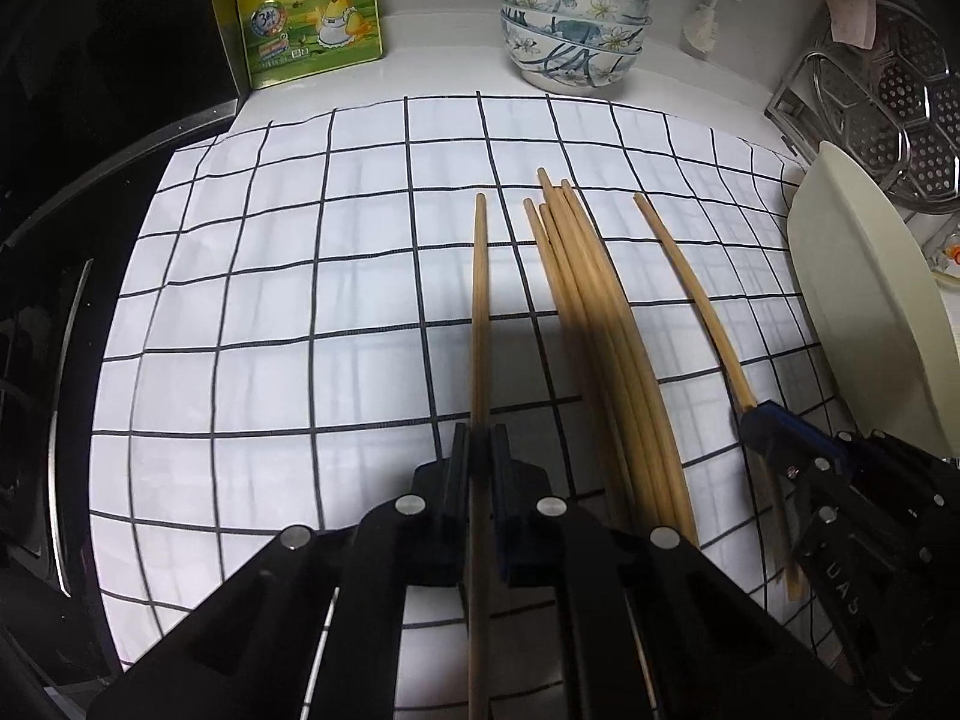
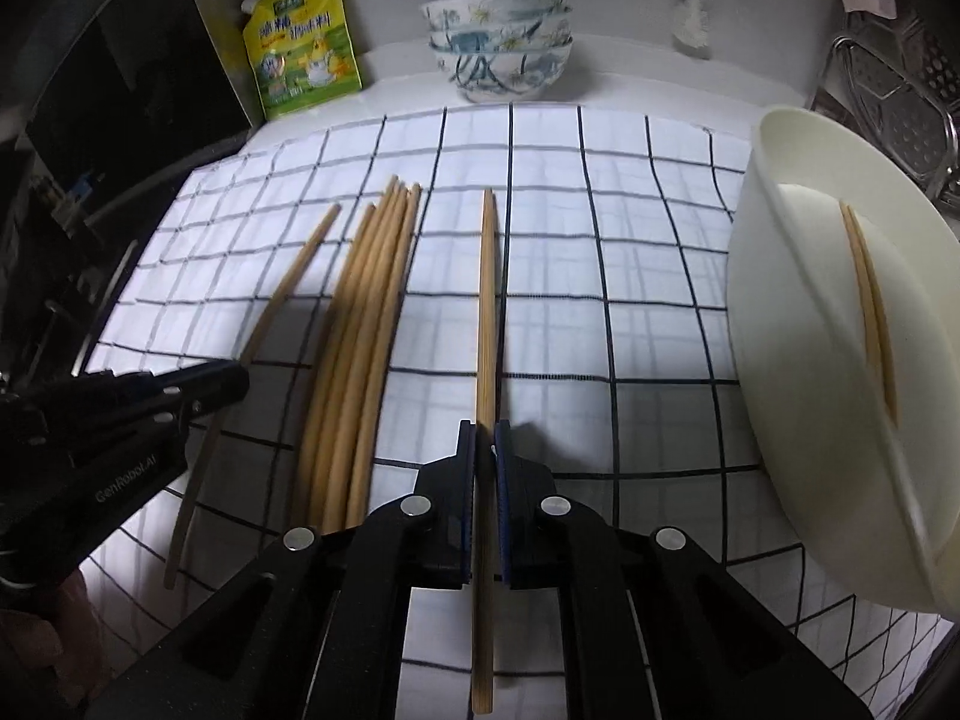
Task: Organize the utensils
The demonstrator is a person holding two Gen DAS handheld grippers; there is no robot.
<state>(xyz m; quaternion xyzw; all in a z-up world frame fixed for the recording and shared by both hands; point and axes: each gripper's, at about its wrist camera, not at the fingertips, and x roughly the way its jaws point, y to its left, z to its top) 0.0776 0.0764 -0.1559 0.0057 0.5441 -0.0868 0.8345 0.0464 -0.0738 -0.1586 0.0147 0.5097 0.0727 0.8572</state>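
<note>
Several wooden chopsticks (image 1: 591,294) lie in a bundle on a white checked cloth (image 1: 270,300). My left gripper (image 1: 480,450) is shut on a single chopstick (image 1: 479,300), left of the bundle. My right gripper (image 2: 486,444) is shut on another chopstick (image 2: 487,300), right of the bundle (image 2: 366,312). The right gripper also shows in the left wrist view (image 1: 756,420), and the left gripper in the right wrist view (image 2: 234,378). A cream holder (image 2: 798,312) lies tilted at the right with a chopstick (image 2: 870,312) inside.
Stacked patterned bowls (image 1: 573,30) and a yellow-green seasoning bag (image 1: 306,12) stand at the back. A metal rack with a steamer plate (image 1: 888,102) is at the far right. A dark stove (image 1: 54,240) borders the cloth on the left.
</note>
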